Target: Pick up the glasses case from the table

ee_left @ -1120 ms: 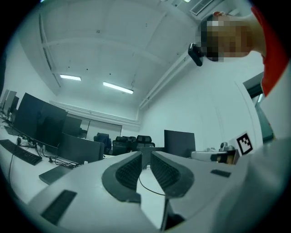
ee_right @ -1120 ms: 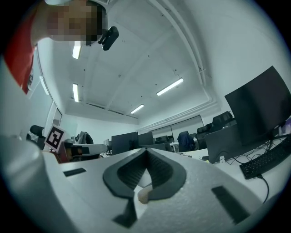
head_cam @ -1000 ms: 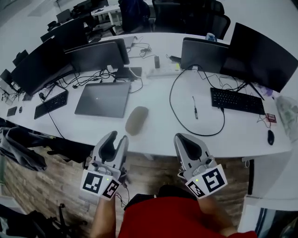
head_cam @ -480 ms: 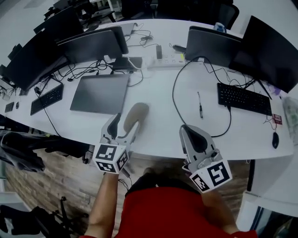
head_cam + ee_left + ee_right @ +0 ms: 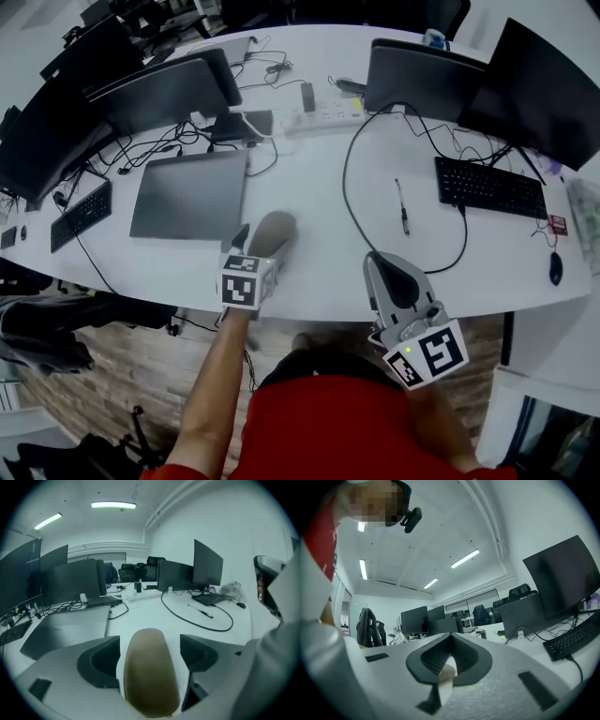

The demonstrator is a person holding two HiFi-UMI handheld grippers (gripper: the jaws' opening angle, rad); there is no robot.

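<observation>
the tan glasses case (image 5: 274, 231) lies on the white table (image 5: 309, 169), just right of the closed grey laptop (image 5: 187, 195), by its near right corner. the left gripper (image 5: 150, 641) reaches in beside that same corner. its jaws are opening wide, with the case between them, and the pads do not press on it. the right gripper (image 5: 450, 636) hangs well right of the laptop, jaws closed together and holding nothing.

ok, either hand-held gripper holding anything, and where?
Nothing held: left hand-held gripper jaws are opening, straddling the glasses case without pressing; right hand-held gripper shut, empty.
</observation>
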